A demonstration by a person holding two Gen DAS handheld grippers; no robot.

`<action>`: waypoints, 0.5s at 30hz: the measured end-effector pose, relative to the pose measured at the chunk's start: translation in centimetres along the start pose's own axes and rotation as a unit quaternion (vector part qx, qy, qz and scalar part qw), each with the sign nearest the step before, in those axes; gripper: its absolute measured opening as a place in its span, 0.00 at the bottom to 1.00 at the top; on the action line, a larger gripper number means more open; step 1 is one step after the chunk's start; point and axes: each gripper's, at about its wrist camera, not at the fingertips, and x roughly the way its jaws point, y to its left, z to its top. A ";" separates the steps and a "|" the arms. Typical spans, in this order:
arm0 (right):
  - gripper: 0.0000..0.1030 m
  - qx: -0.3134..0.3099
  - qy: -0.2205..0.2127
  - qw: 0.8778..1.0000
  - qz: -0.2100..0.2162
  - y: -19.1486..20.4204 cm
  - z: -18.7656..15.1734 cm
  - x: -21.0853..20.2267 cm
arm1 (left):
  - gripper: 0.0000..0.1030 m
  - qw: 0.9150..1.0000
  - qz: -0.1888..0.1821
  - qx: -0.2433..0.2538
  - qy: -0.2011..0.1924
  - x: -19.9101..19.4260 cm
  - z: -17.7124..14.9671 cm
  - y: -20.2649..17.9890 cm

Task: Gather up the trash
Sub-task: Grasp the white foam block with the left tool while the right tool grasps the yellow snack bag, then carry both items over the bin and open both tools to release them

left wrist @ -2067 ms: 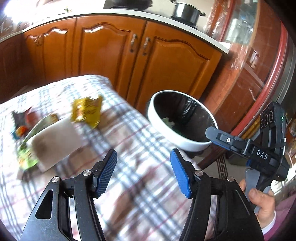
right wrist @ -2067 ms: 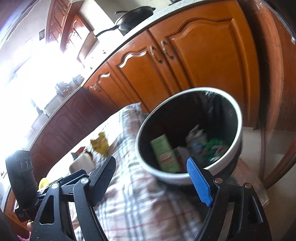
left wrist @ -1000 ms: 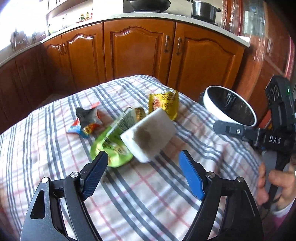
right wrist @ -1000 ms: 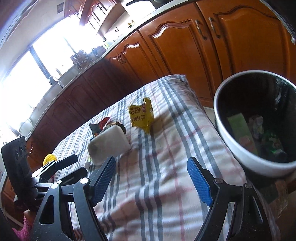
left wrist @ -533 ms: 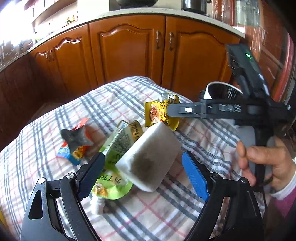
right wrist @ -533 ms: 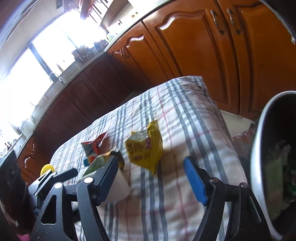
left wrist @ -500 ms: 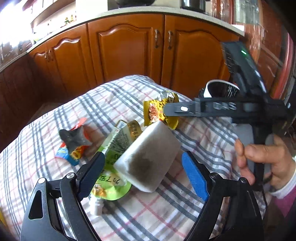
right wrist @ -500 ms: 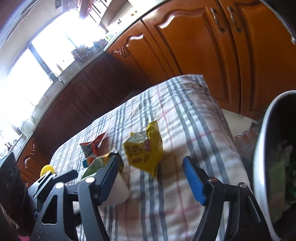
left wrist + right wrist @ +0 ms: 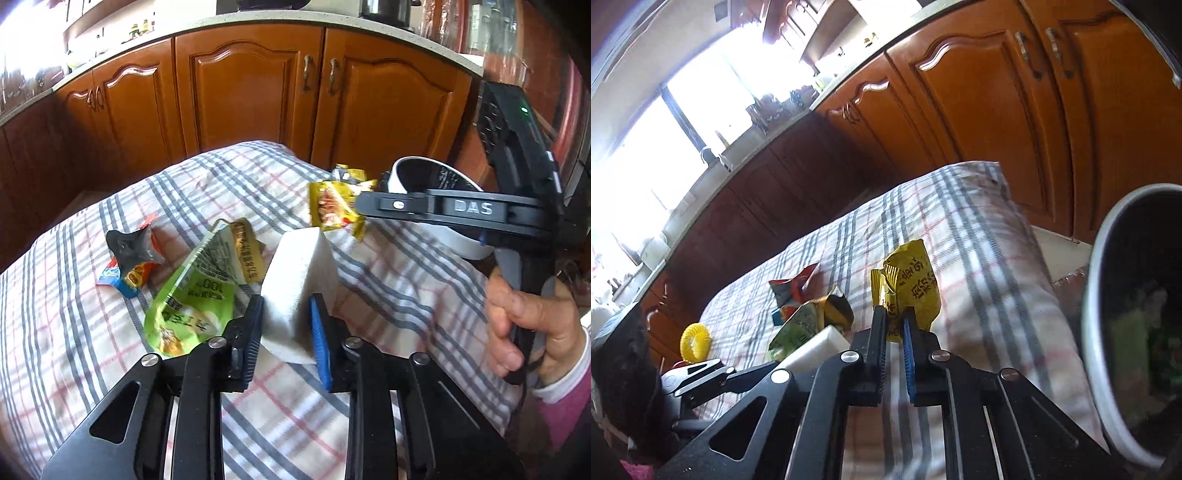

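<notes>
My left gripper [image 9: 287,308] is shut on a white foam block [image 9: 301,269] on the plaid cloth. My right gripper [image 9: 894,323] is shut on a yellow snack wrapper [image 9: 912,288], which also shows in the left wrist view [image 9: 330,214] at the right gripper's tip. A green pouch [image 9: 192,295] and a red-and-blue wrapper [image 9: 127,264] lie left of the block. The white trash bin [image 9: 1126,325] with a black liner stands at the right, off the table's edge, with trash inside.
The plaid tablecloth [image 9: 92,332] covers the table. Wooden kitchen cabinets [image 9: 251,96] stand behind it. A yellow ring [image 9: 695,341] sits near the left gripper in the right wrist view. The bin rim [image 9: 413,166] shows behind the right gripper.
Both grippers have closed: the left on the white block, the right on the yellow wrapper, having moved in over the table from the bin side.
</notes>
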 end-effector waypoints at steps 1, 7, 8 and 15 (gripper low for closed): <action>0.08 0.003 -0.004 1.000 -0.001 -0.2 -0.4 -0.9 | 0.20 1.000 -0.002 -0.001 -0.002 -0.2 -0.1 -0.3; 0.07 0.018 -0.032 0.999 -0.013 -1.6 -2.1 -5.6 | 0.19 0.999 -0.032 -0.014 -0.020 -1.3 -0.3 -2.5; 0.07 0.020 -0.038 0.999 -0.016 -1.9 -2.4 -6.4 | 0.19 0.999 -0.035 -0.012 -0.023 -1.5 -0.2 -3.1; 0.07 0.032 -0.072 0.996 -0.039 -3.1 -4.0 -11.4 | 0.19 0.998 -0.060 -0.002 -0.031 -1.6 0.2 -6.9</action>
